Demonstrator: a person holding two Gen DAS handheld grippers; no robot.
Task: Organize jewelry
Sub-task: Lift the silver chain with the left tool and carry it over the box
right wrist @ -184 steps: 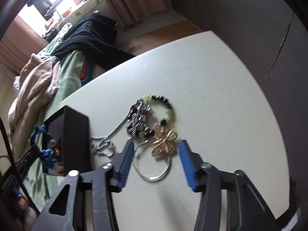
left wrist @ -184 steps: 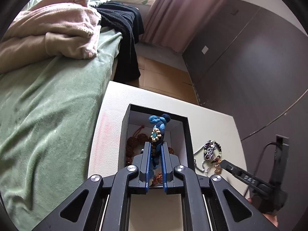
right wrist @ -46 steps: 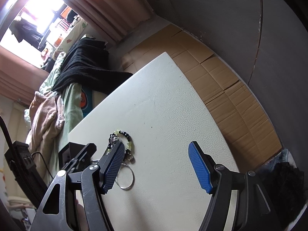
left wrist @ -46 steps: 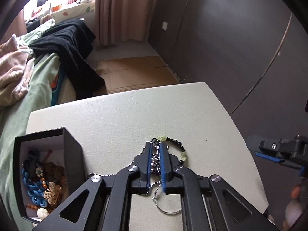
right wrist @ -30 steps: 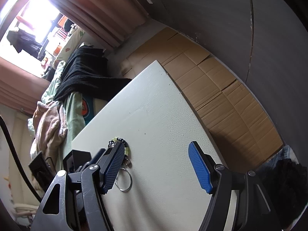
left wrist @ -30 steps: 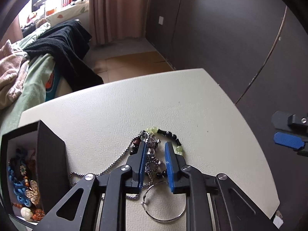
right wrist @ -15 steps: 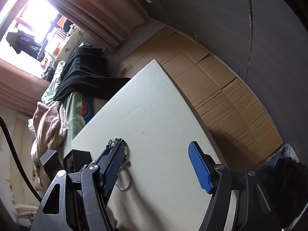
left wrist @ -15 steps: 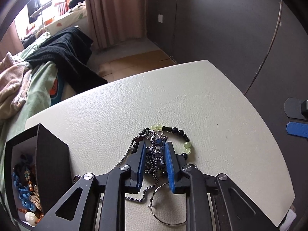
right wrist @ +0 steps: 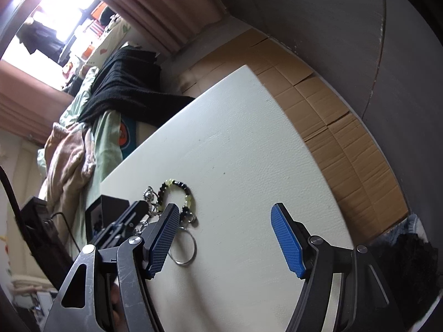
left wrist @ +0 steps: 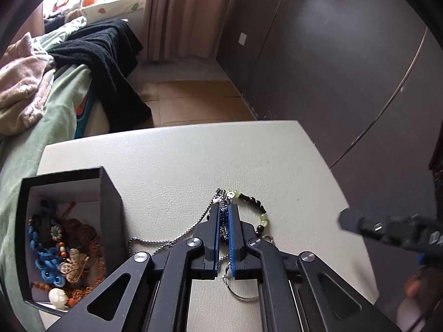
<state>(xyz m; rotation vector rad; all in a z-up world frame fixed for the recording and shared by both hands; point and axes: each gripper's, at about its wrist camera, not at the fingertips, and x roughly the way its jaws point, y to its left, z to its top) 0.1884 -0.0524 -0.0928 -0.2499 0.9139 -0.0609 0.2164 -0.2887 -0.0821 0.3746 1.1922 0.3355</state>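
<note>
Bedroom setting: pale worktop (left wrist: 171,160) beside a green-covered bed (left wrist: 41,127). Black box (left wrist: 110,193) on the worktop, already holding beaded pieces. Just right of the box: a tangle of silver chain (left wrist: 177,236), beaded bracelet (left wrist: 253,200) and hoop (right wrist: 184,246). Left gripper (left wrist: 224,210) pitched steeply down, jaws fully closed on the chain. Right gripper (right wrist: 224,238) further right of the box, jaws wide, empty. Lift slowly, check that only 1 piece rises, then carry over the box opening.
</note>
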